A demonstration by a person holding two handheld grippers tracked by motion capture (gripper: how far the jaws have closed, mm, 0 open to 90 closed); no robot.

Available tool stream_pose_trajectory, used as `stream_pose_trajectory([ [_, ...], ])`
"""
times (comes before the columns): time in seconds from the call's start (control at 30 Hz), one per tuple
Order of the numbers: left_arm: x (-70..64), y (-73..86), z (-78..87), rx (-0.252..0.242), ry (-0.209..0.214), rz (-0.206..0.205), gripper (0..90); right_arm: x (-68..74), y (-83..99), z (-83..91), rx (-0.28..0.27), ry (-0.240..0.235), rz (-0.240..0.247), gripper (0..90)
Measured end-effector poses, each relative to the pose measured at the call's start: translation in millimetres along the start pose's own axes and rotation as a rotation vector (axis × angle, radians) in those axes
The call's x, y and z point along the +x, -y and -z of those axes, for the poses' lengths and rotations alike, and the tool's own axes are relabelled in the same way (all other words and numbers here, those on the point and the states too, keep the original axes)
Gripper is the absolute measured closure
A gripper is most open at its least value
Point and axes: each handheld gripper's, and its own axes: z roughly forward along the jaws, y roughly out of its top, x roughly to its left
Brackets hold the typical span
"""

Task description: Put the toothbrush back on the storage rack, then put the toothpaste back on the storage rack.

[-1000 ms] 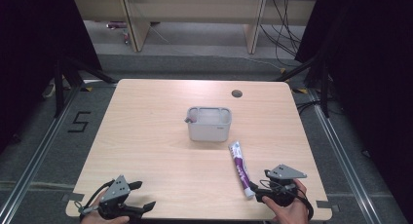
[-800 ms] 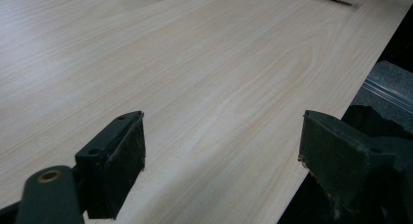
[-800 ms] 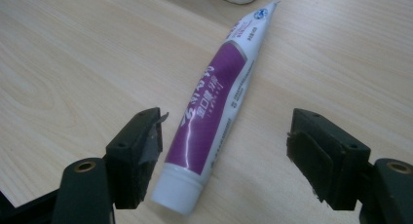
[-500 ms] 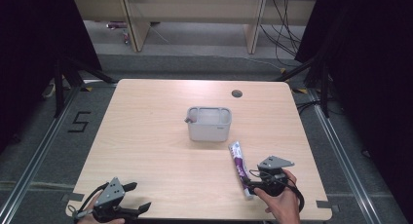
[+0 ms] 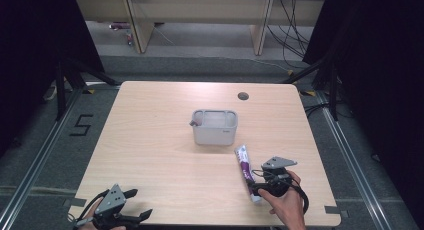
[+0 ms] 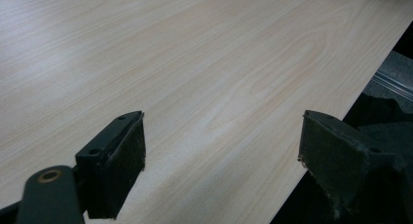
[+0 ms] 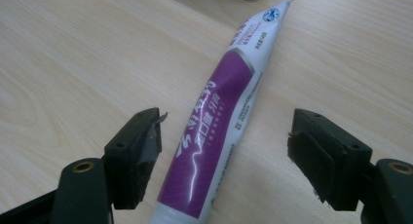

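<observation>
Table (image 5: 165,140): pale wood, bearing a grey bin (image 5: 214,126) near its middle and a purple-and-white toothpaste tube (image 5: 246,169) nearer the person's right, well apart from the bin's front wall; the tube lies flat, its long axis running roughly away from the person, crimped end toward the bin, cap end toward the table's near edge.

Right gripper (image 5: 263,186): held low over the cap half of the tube; in the right gripper view the jaws stand wide apart, released, one on either side of the tube (image 7: 221,126), neither pad touching it; the tube's axis runs nearly straight out along the gripper's line of sight, slightly tilted, so a closing stroke would, in my judgement, pinch it across its width; the right hand (image 5: 286,202) is clearly the nearer one.

Left gripper (image 5: 139,206): at the near left corner, well apart from tube and bin; jaws spread over bare table edge (image 6: 311,131), grasping nothing.
</observation>
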Motion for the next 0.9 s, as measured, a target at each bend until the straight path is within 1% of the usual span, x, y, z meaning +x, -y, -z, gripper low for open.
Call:
stream_pose_trajectory([
  [0.03, -0.7, 0.2, -0.6, -0.009, 0.003, -0.001, 16.3, 1.3, -1.3, -0.2, 0.009, 0.000, -0.020, 28.1],
  [0.07, -1.4, 0.0, -0.5, -0.006, 0.009, 0.002, 16.4, 0.0, -2.0, -1.4, 0.009, 0.004, -0.001, 27.9],
  [0.1, -2.0, -0.1, -0.1, -0.001, 0.008, -0.001, 16.4, 0.4, -3.2, -2.0, 0.010, 0.002, -0.009, 27.9],
  [0.13, -2.2, 0.4, -1.0, -0.011, 0.012, 0.000, 16.4, -0.2, -4.3, -3.0, 0.015, -0.002, -0.003, 27.7],
  [0.17, -1.9, 0.1, -0.4, 0.003, 0.009, -0.007, 16.4, -0.4, -4.7, -4.5, 0.021, -0.005, -0.004, 27.4],
  [0.2, -0.2, -0.2, -0.2, 0.019, 0.006, -0.027, 16.4, -1.5, -5.7, -5.8, 0.024, -0.005, 0.011, 27.3],
  [0.23, -1.1, -0.3, -0.9, 0.008, -0.005, -0.022, 16.4, -3.0, -6.6, -7.6, 0.018, -0.008, 0.030, 27.2],
  [0.27, -1.6, -1.0, -0.3, -0.002, 0.015, -0.009, 16.4, -1.4, -6.7, -8.2, 0.031, -0.004, -0.005, 26.9],
  [0.3, -1.7, -1.7, 0.7, -0.002, 0.003, -0.015, 16.4, -0.9, -7.8, -8.3, 0.037, 0.001, -0.012, 26.6],
  [0.33, -1.3, -1.8, 0.7, -0.007, 0.013, -0.013, 16.4, 0.1, -8.2, -9.0, 0.041, 0.000, -0.028, 26.5],
  [0.37, -1.8, -1.8, 0.3, -0.013, 0.014, -0.010, 16.4, -0.7, -9.0, -10.0, 0.041, 0.001, -0.018, 26.3],
  [0.4, -0.6, -1.9, 0.7, -0.008, 0.008, -0.023, 16.3, -0.4, -9.6, -10.8, 0.041, -0.001, -0.019, 26.3],
  [0.43, -1.3, -2.4, 1.7, -0.008, 0.010, -0.013, 16.4, -0.9, -10.4, -11.6, 0.043, -0.009, -0.012, 26.3],
  [0.47, -0.2, -2.3, 2.1, -0.007, 0.006, -0.017, 16.4, -0.8, -11.2, -12.2, 0.047, -0.011, -0.011, 26.1],
  [0.5, -0.6, -2.2, 1.9, -0.013, 0.012, -0.004, 16.4, 0.9, -11.6, -13.0, 0.050, -0.013, -0.028, 25.9],
  [0.53, -0.5, -2.0, 1.8, -0.014, 0.011, -0.004, 16.3, 0.4, -12.1, -14.0, 0.048, -0.012, -0.026, 25.7],
  [0.57, -0.8, -2.1, 1.6, -0.014, 0.012, -0.005, 16.4, -1.4, -13.0, -14.9, 0.049, -0.011, -0.004, 25.6],
  [0.6, -0.6, -2.5, 2.0, -0.004, 0.013, -0.014, 16.3, 0.7, -13.3, -15.4, 0.059, -0.010, -0.022, 25.5],
  [0.63, -1.7, -2.4, 1.0, -0.018, 0.017, -0.012, 16.4, -2.4, -13.9, -17.4, 0.049, -0.013, 0.023, 25.5],
  [0.67, -1.8, -3.0, 1.5, -0.005, 0.020, -0.017, 16.4, -1.3, -13.8, -17.2, 0.046, 0.009, 0.018, 25.5],
  [0.7, -2.2, -2.9, 0.9, -0.009, 0.017, -0.019, 16.4, -1.6, -14.2, -18.0, 0.054, -0.007, 0.022, 25.6],
  [0.73, -2.8, -3.0, 0.7, -0.005, 0.013, -0.017, 16.4, -1.4, -14.6, -18.4, 0.054, -0.009, 0.021, 25.6],
  [0.77, -2.9, -2.7, -0.3, -0.009, 0.018, -0.014, 16.3, -0.7, -15.0, -17.5, 0.067, -0.006, -0.002, 25.5],
  [0.8, -2.5, -2.6, -0.7, -0.004, 0.021, -0.018, 16.3, -0.7, -15.3, -17.7, 0.069, -0.001, -0.001, 25.6],
  [0.83, -2.0, -2.7, -0.6, 0.001, 0.021, -0.024, 16.3, 1.4, -15.3, -18.0, 0.073, 0.008, -0.027, 25.5],
  [0.9, -2.5, -2.9, -0.6, -0.006, 0.024, -0.018, 16.4, -1.4, -16.3, -19.2, 0.069, 0.019, 0.019, 25.4],
])
